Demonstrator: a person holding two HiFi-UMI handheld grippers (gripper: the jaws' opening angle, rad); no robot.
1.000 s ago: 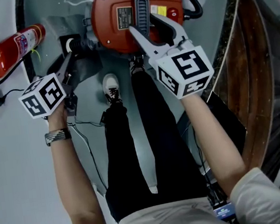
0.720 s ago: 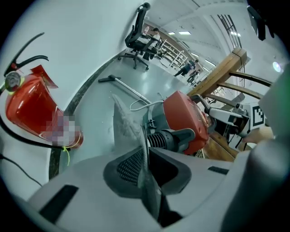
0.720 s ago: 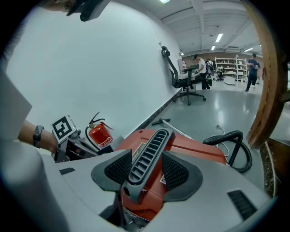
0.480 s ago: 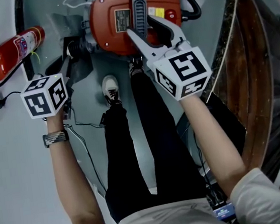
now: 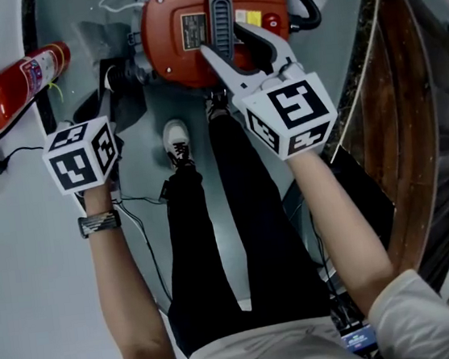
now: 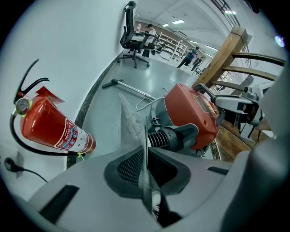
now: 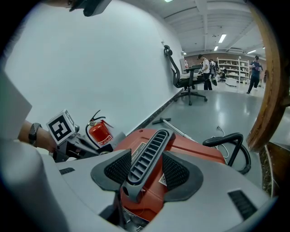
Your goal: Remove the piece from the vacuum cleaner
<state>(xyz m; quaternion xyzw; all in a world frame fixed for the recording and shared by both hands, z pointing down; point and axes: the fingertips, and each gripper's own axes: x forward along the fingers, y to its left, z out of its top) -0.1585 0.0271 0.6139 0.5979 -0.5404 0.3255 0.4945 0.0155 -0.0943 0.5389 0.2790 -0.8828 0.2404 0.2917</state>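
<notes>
Left gripper view: left gripper has just been closing its jaws, now pinched on a thin grey piece left of the vacuum, beside its hose socket. Right gripper stands open astride the handle. Grip looks set; pull-off remains.

The right gripper had its fingers standing apart on either side of the black ribbed handle of the red vacuum cleaner. A strip of red casing showed between the handle and the right finger. A black hose curved off the cleaner's far side. To the left, the left gripper reached toward the cleaner, with a grey piece and a red fire extinguisher by the white wall beyond it. An office chair stood farther back.
</notes>
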